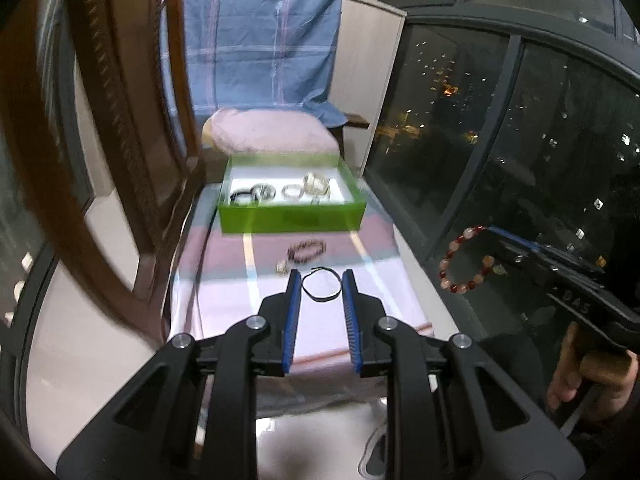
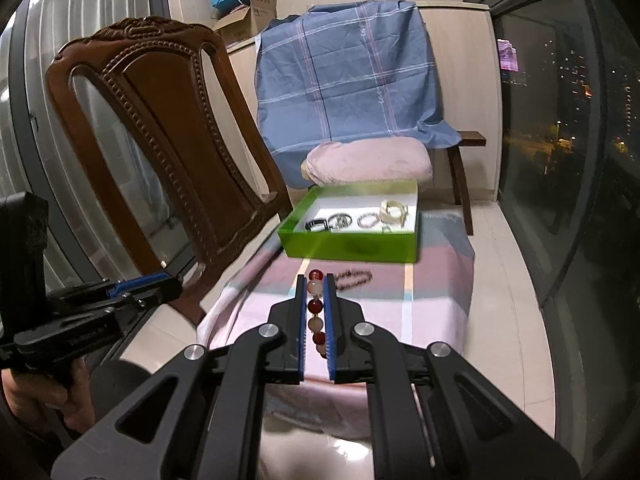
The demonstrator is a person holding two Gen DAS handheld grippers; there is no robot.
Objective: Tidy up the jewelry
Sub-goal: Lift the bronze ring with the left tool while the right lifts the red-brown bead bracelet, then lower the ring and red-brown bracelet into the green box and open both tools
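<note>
A green box (image 1: 292, 220) (image 2: 352, 250) with several bracelets and rings inside stands at the far end of a pink-clothed bench. My right gripper (image 2: 315, 280) is shut on a red and pink bead bracelet (image 2: 315, 306), held in the air; it also shows in the left wrist view (image 1: 464, 260). My left gripper (image 1: 320, 274) is open and empty above a thin black band (image 1: 321, 286) on the cloth. A dark bead bracelet (image 1: 307, 249) (image 2: 356, 278) lies in front of the box. A small silver piece (image 1: 281, 267) lies beside it.
A carved wooden chair (image 2: 160, 152) stands left of the bench. A pink pillow (image 2: 368, 158) and a blue checked cloth (image 2: 348, 76) are behind the box. A dark window (image 1: 520, 140) runs along the right. The other gripper shows at the left edge (image 2: 100, 300).
</note>
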